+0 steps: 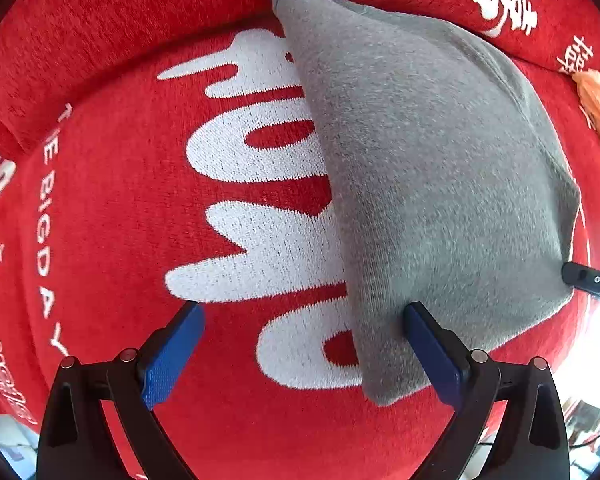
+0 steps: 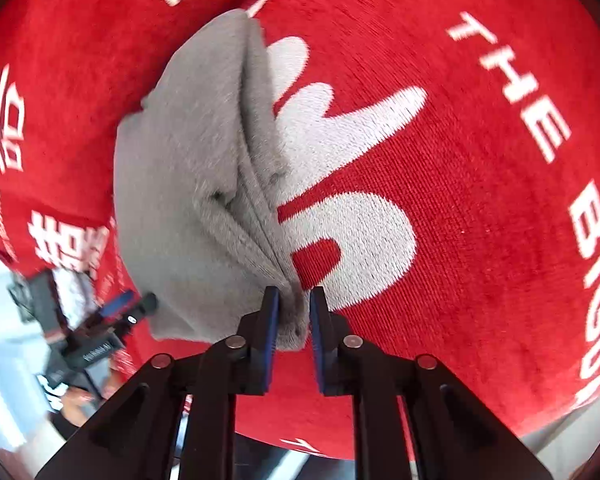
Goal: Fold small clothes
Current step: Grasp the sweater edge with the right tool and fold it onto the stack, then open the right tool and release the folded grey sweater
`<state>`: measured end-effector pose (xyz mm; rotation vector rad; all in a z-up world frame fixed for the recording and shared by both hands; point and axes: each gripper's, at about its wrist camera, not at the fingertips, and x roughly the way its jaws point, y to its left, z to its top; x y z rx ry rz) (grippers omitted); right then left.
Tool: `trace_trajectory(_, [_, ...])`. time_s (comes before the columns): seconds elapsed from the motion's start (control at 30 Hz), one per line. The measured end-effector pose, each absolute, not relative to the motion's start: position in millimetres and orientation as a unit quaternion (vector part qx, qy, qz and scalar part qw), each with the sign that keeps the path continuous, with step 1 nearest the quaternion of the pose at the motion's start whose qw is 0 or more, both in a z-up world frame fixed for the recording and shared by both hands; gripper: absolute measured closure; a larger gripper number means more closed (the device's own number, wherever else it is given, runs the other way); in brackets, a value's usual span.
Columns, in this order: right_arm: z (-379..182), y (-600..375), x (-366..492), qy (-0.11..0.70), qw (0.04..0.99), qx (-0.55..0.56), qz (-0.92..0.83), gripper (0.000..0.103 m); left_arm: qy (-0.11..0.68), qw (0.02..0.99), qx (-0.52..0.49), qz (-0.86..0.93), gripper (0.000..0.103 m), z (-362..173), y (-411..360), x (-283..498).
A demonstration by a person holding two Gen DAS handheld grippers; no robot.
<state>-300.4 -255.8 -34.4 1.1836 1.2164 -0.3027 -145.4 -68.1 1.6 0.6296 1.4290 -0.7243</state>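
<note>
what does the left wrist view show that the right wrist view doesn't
Only the left wrist view shows the left gripper wide open, one pad over the grey garment, and an orange tassel. Only the right wrist view shows the right gripper pinching bunched garment layers. Both show the garment and the red lettered cloth beneath.

A red plush cover (image 1: 112,208) with white lettering fills the background, bright daylight showing past its edge.

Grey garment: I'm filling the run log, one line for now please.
left gripper open, empty | right gripper shut on grey garment corner | garment partly folded on red cover
</note>
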Motion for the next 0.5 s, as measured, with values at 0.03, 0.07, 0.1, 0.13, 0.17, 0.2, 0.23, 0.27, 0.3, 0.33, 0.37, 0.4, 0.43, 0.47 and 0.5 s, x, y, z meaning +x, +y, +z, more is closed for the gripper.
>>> trace_trajectory(0.03, [-31.7, -252.2, -297.8, 0.542, 0.654, 0.510, -0.136, 0.083, 0.628, 0.652, 0.281, -0.318, 0.002, 2.8, -67.8, -146.9])
trace_trajectory(0.07, [-30.5, -247.6, -292.9, 0.547, 0.656, 0.501, -0.139, 0.082, 0.627, 0.654, 0.282, -0.316, 0.002, 4.4, -66.7, -148.2])
trace_trajectory(0.1, [-29.7, -246.2, -291.9, 0.549, 0.656, 0.498, -0.141, 0.079, 0.627, 0.655, 0.282, -0.314, 0.002, 6.4, -67.9, -149.4])
trace_trajectory(0.13, [-29.3, -245.0, -292.3, 0.550, 0.655, 0.498, -0.145, 0.079, 0.626, 0.657, 0.282, -0.312, 0.002, 7.7, -66.9, -150.3])
trace_trajectory(0.17, [-28.9, -244.1, -292.1, 0.549, 0.654, 0.498, -0.150, 0.079, 0.624, 0.659, 0.282, -0.312, 0.002, 9.8, -66.0, -153.1])
trace_trajectory(0.2, [-29.0, -241.3, -286.3, 0.548, 0.654, 0.498, -0.154, 0.079, 0.621, 0.660, 0.283, -0.312, 0.002, 11.4, -66.1, -154.7])
trace_trajectory(0.23, [-28.4, -241.0, -286.8, 0.548, 0.654, 0.497, -0.158, 0.076, 0.618, 0.662, 0.285, -0.314, 0.002, 14.8, -67.8, -157.8])
trace_trajectory(0.27, [-27.7, -240.6, -287.3, 0.549, 0.653, 0.495, -0.166, 0.073, 0.614, 0.662, 0.288, -0.318, 0.002, 14.9, -67.1, -160.2])
trace_trajectory(0.3, [-27.6, -239.5, -287.8, 0.549, 0.652, 0.494, -0.175, 0.067, 0.613, 0.662, 0.289, -0.321, 0.002, 14.5, -66.3, -161.5])
trace_trajectory(0.33, [-28.9, -238.2, -288.0, 0.548, 0.649, 0.495, -0.184, 0.060, 0.614, 0.660, 0.289, -0.322, 0.002, 15.3, -64.0, -161.6])
trace_trajectory(0.37, [-30.6, -238.4, -290.5, 0.549, 0.644, 0.498, -0.190, 0.057, 0.616, 0.659, 0.287, -0.323, 0.002, 16.4, -59.4, -158.1])
trace_trajectory(0.4, [-32.5, -237.8, -291.8, 0.549, 0.639, 0.503, -0.194, 0.055, 0.619, 0.659, 0.283, -0.322, 0.002, 16.5, -59.1, -158.5])
trace_trajectory(0.43, [-33.1, -237.3, -294.3, 0.545, 0.636, 0.510, -0.198, 0.055, 0.621, 0.658, 0.279, -0.321, 0.002, 15.2, -60.3, -156.5])
trace_trajectory(0.47, [-31.9, -236.8, -296.7, 0.541, 0.632, 0.516, -0.205, 0.054, 0.625, 0.657, 0.275, -0.319, 0.002, 16.5, -57.9, -155.3])
trace_trajectory(0.5, [-29.8, -236.0, -297.8, 0.540, 0.629, 0.517, -0.210, 0.054, 0.627, 0.657, 0.274, -0.318, 0.002, 17.6, -56.3, -154.2])
